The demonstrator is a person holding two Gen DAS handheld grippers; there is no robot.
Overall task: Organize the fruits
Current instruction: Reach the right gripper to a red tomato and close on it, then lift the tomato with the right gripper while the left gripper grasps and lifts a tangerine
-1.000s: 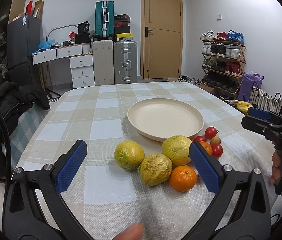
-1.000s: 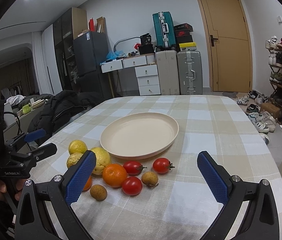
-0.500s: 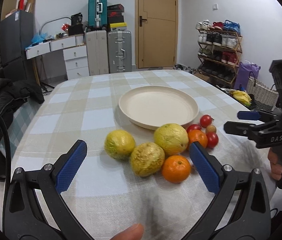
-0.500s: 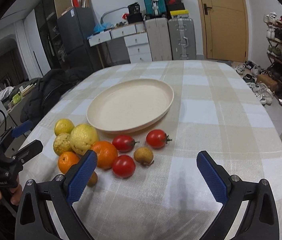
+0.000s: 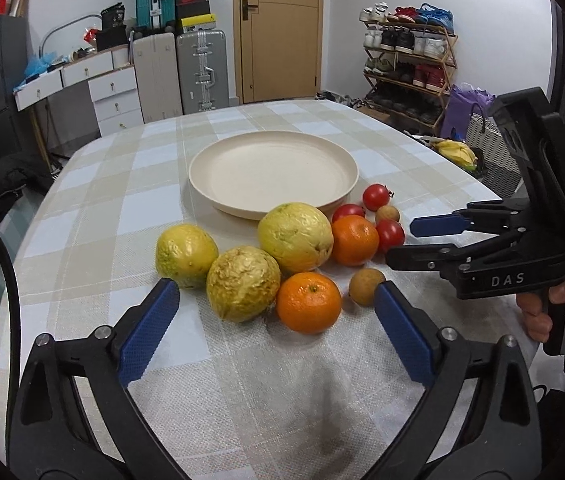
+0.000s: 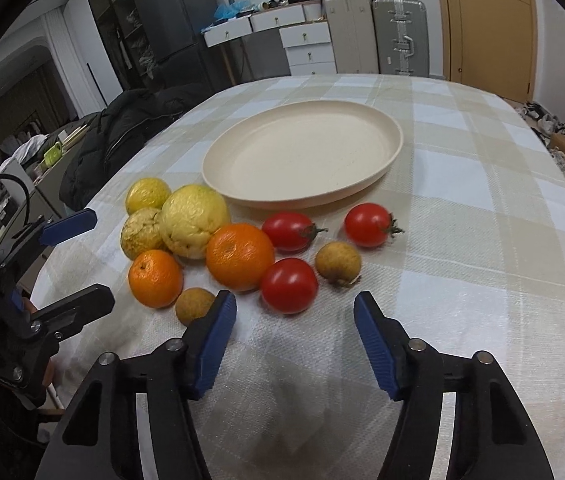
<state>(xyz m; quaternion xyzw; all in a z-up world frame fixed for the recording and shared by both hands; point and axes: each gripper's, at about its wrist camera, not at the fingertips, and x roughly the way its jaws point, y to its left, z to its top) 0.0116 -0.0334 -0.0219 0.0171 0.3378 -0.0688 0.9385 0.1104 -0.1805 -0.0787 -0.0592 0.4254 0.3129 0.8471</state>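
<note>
1. The left gripper (image 5: pixel 276 322) is hovering with its jaws spread wide and empty, just short of the wrinkled yellow fruit (image 5: pixel 243 283) and the near orange (image 5: pixel 308 302). The right gripper (image 6: pixel 295 330) is also standing open and empty, narrower, facing the near tomato (image 6: pixel 289 285).
2. All the fruit is lying on the checked tabletop (image 6: pixel 482 240), bunched just in front of the cream plate (image 6: pixel 396 136), which is holding nothing.
3. Likely risk: the fruits are sitting packed and touching, so a finger pushed in between them could be nudging a neighbour and sending round pieces rolling toward the tabletop's near edge.
4. Likely risk: the tomatoes look soft-skinned; closing hard on one could be bruising or splitting it.
5. Likely risk: the near longan (image 6: pixel 194 305) is lying right beside the right gripper's left finger and could be getting knocked away during the approach to the tomato.
6. Likely risk: both grippers are working the same cluster, close together, so they could be colliding.
7. Count, from the right wrist view: three yellow wrinkled fruits, including the largest one (image 6: pixel 194 226); two oranges, with the bigger one (image 6: pixel 240 256) in the middle; three tomatoes; two longans, the other one (image 6: pixel 338 263) lying right of the near tomato; one plate.
</note>
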